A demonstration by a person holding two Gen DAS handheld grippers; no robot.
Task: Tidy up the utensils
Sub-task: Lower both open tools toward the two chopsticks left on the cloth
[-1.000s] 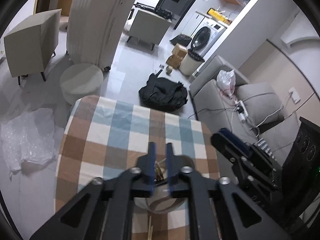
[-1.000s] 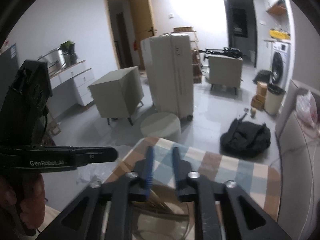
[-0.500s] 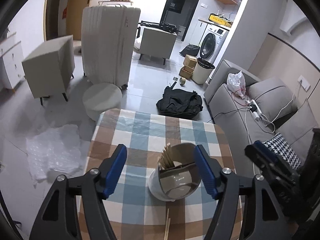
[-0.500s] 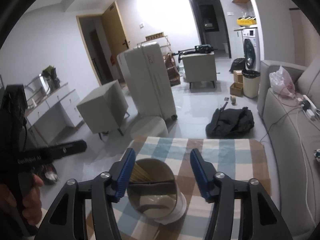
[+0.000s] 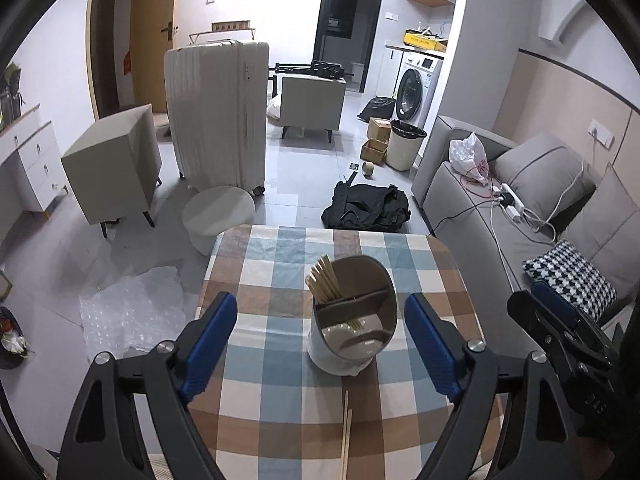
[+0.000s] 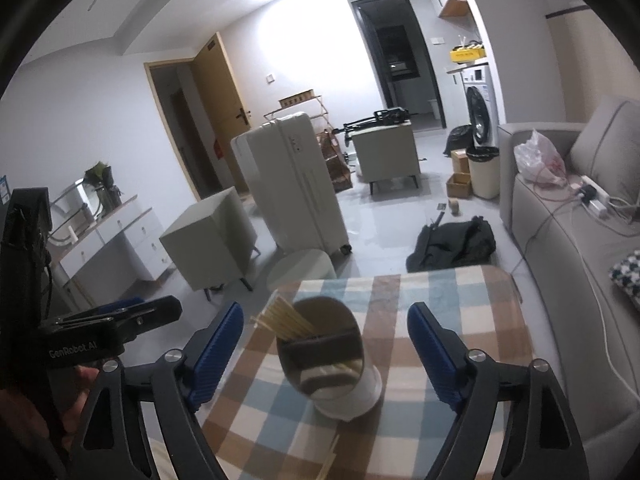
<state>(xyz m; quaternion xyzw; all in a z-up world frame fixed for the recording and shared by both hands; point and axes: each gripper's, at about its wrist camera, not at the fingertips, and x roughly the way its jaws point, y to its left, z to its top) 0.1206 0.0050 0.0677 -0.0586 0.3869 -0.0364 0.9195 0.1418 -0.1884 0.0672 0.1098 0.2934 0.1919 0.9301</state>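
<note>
opening, both jaws empty, utensil holder (image 5: 352,320) mid-table (image 5: 280,420), clear of every edge

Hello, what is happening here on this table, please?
A person is sorting utensils with two hand-held tools. A bundle of wooden chopsticks stands in one compartment of the white divided utensil holder on the checked tablecloth. The left claw and the right claw are both opening, with nothing gripped. Loose wooden chopsticks lie on the cloth in front of the holder.
</note>
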